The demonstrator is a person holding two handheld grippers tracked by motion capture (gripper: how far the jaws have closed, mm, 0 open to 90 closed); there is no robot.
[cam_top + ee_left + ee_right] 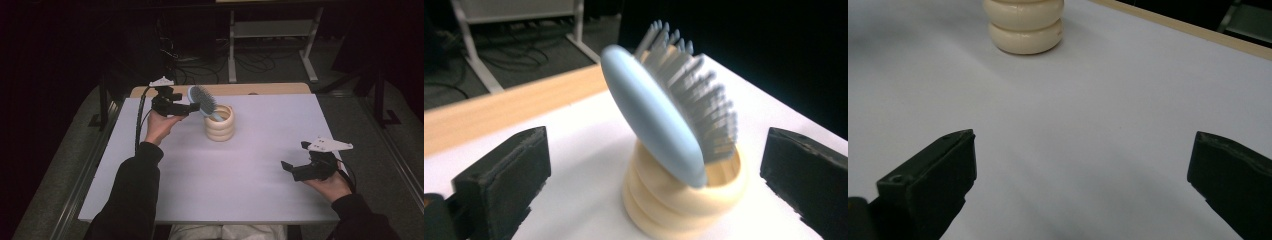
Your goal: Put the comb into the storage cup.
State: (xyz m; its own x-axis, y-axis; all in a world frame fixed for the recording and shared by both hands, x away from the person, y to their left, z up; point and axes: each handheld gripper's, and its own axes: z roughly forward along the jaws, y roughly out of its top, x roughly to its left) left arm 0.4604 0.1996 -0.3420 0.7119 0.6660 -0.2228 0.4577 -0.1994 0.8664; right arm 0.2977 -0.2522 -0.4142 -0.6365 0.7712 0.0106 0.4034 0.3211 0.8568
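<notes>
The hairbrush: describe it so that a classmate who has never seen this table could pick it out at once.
Start at the white table and look to its far side, left of middle, where a cream ribbed holder stands. The hairbrush stands in it handle down, leaning. It is the one pale blue thing there, with an oval head and grey bristles, close beside the open left gripper.

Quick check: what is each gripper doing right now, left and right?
Left gripper: open, holding nothing; the hairbrush stands in the cream holder, free of the jaws.
Right gripper: open, holding nothing, over the table.
</notes>
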